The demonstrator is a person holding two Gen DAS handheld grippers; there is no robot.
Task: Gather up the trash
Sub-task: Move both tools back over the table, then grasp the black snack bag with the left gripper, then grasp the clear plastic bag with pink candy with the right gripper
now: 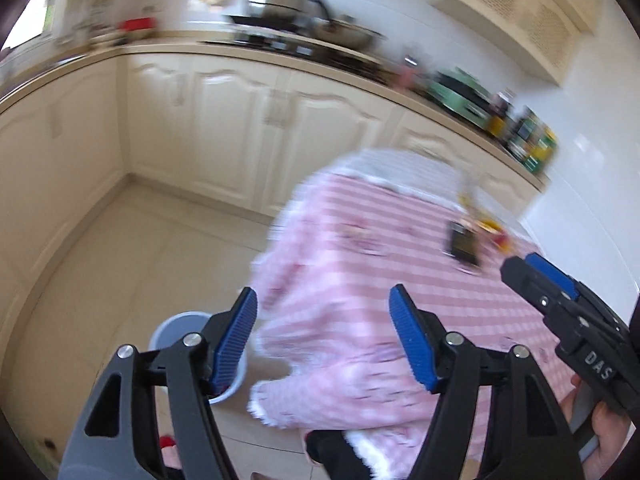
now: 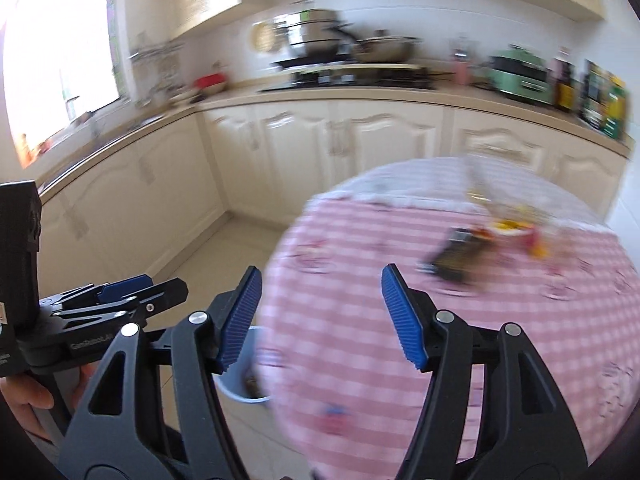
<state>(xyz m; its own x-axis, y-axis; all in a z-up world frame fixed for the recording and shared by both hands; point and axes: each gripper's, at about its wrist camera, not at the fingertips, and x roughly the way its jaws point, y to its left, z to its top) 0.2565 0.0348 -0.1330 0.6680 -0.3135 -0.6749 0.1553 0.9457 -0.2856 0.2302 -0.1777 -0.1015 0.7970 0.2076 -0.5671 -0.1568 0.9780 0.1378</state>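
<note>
A round table under a pink checked cloth (image 1: 360, 248) (image 2: 500, 320) fills the lower right of both views. On its far side lie a dark packet (image 1: 464, 242) (image 2: 452, 258) and some yellow and red scraps (image 1: 494, 230) (image 2: 512, 228), all blurred. A grey-blue bin (image 1: 176, 328) (image 2: 240, 394) stands on the floor at the table's left edge, with something dark inside. My left gripper (image 1: 323, 292) (image 2: 132, 284) hangs open and empty above the table's near edge. My right gripper (image 2: 322, 270) (image 1: 536, 276) is open and empty beside it, over the cloth.
Cream cabinets (image 2: 360, 136) run along the far wall and the left wall under a counter with a stove and pots (image 2: 344, 52), a green appliance (image 2: 520, 74) and bottles (image 2: 600, 96). Tiled floor (image 1: 120, 260) lies left of the table. A hand (image 2: 24, 400) grips each handle.
</note>
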